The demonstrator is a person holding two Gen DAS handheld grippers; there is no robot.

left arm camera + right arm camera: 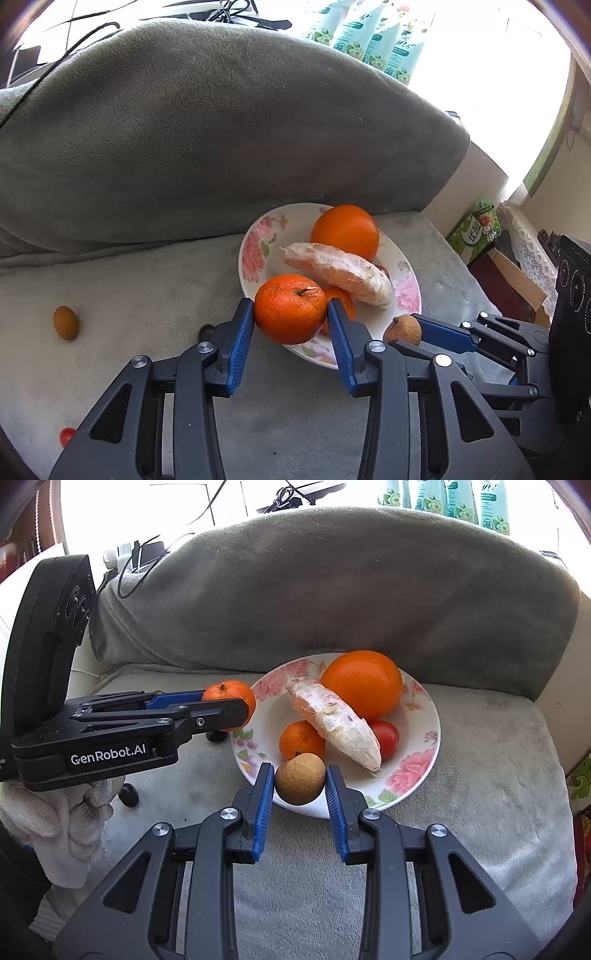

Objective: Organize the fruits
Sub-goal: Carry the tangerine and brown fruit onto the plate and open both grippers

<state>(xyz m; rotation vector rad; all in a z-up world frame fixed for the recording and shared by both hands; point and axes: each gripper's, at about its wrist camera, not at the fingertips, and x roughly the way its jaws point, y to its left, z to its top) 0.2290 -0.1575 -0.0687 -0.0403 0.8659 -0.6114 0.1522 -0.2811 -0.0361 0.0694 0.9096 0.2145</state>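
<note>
A floral plate (pixel 258 236) (pixel 417 775) on the grey blanket holds a large orange (pixel 345 230) (pixel 364 683), a wrapped carrot-like piece (pixel 336 271) (pixel 332 720), a small mandarin (pixel 301 738) and a cherry tomato (pixel 386 738). My left gripper (pixel 291 321) (pixel 231 705) is shut on a mandarin (pixel 290 312) (pixel 229 694) at the plate's near-left rim. My right gripper (pixel 300 784) (pixel 406 328) is shut on a brown longan (pixel 300 782) (pixel 402 330) over the plate's front rim.
A brown longan (pixel 65 323) and a cherry tomato (pixel 67 435) lie on the blanket to the left. Dark small fruits (pixel 128 795) lie near the gloved hand (pixel 70 812). A grey-covered cushion (pixel 221 129) rises behind the plate. Boxes (pixel 476 229) stand at the right.
</note>
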